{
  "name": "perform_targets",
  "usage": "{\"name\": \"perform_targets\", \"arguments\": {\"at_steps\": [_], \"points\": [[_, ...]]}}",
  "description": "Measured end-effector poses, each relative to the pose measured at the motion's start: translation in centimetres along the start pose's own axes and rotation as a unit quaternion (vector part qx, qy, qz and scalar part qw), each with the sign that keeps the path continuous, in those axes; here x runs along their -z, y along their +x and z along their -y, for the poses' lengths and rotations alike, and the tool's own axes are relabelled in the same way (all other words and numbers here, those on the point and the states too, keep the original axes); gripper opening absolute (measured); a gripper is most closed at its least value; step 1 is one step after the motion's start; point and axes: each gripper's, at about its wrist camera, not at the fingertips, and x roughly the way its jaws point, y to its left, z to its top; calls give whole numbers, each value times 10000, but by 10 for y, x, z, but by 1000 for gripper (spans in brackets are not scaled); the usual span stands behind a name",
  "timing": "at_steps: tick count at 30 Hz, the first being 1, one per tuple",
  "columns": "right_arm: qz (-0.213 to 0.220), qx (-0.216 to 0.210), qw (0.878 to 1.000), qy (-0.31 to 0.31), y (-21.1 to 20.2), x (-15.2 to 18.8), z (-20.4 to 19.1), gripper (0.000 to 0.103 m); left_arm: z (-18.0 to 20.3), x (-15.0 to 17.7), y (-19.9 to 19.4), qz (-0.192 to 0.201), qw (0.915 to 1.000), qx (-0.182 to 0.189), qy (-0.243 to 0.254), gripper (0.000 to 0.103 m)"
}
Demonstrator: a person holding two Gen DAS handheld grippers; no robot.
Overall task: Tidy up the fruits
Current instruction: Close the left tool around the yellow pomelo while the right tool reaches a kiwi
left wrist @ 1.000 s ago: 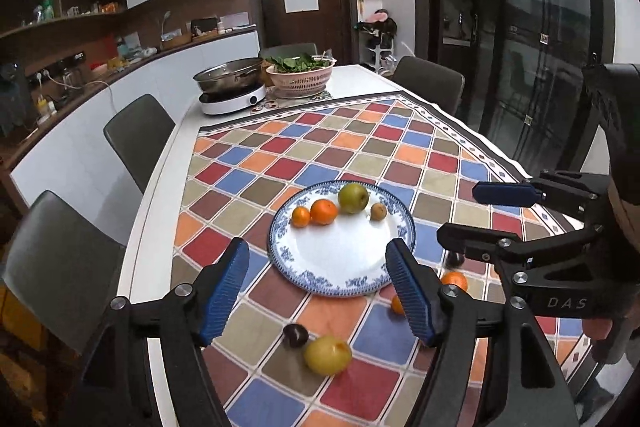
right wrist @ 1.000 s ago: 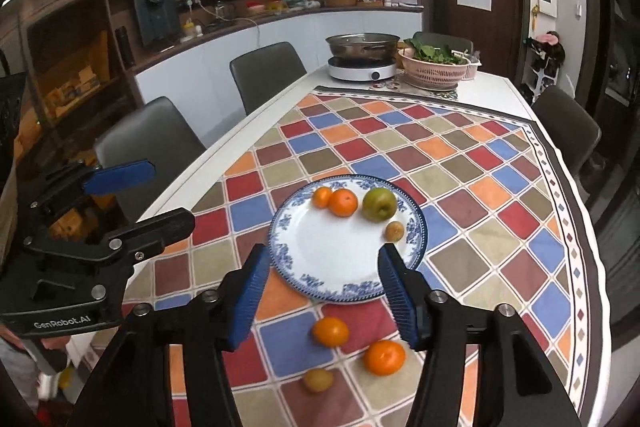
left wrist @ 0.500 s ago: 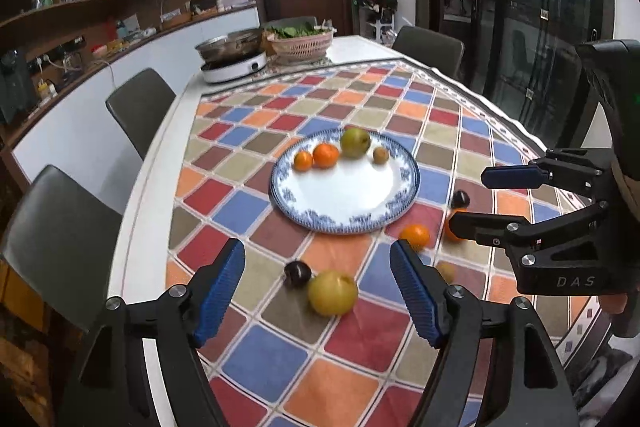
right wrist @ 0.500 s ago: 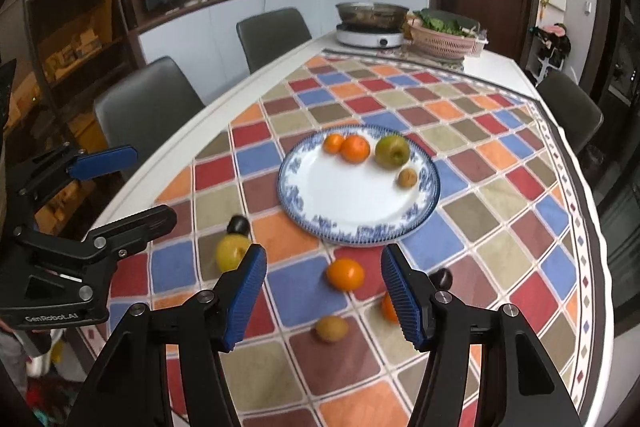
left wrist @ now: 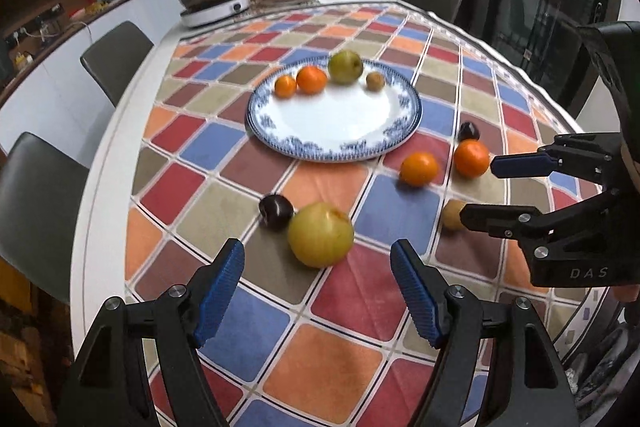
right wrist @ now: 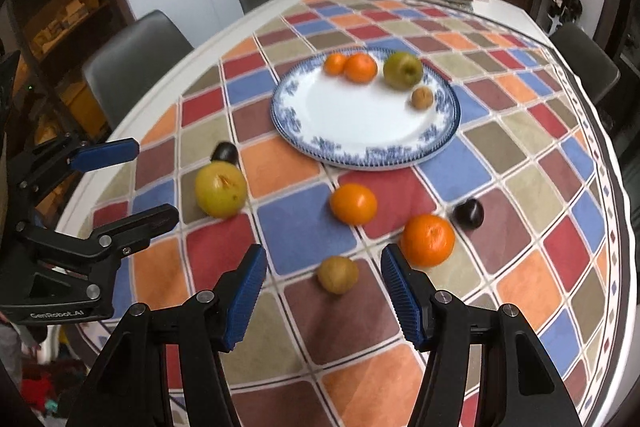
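I see a glossy glazed plate [left wrist: 332, 131] on a matt woven tablecloth [left wrist: 256, 167].
My grippers' blue pads [right wrist: 244, 291] look ribbed, rubbery.

Small brown fruit [left wrist: 452, 214] part hidden behind right tongs [left wrist: 486, 191], frames motion-blurred

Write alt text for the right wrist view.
Open right tongs hover over a small brown fruit on a checkered tablecloth, with oranges, dark plums and a yellow apple nearby. Behind, a blue-rimmed plate holds four fruits.
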Motion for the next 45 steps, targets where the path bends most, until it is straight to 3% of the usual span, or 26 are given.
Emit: {"name": "perform_targets", "arguments": {"at_steps": [13, 15, 22, 29, 36, 45], "points": [[-447, 16, 9990, 75, 33, 9, 4, 59, -8, 4, 40, -371, 9992, 143, -88, 75], [-501, -7, 9987, 82, 36, 9, 4, 51, -7, 3, 45, -400, 9991, 145, -73, 75], [-595, -54, 9981, 134, 43, 11, 8, 46, -4, -2, 61, -484, 9986, 207, -67, 75], [-623, -115, 9979, 123, 48, 9, 10, 38, -2, -4, 72, -565, 9978, 320, -104, 62], [-629, -162, 9978, 117, 51, 8, 13, 31, -1, -6, 77, -587, 9980, 199, -79, 50], [-519, -195, 9984, 52, 46, 10, 10, 31, -1, -4, 70, -530, 9981, 253, -210, 49]]}}
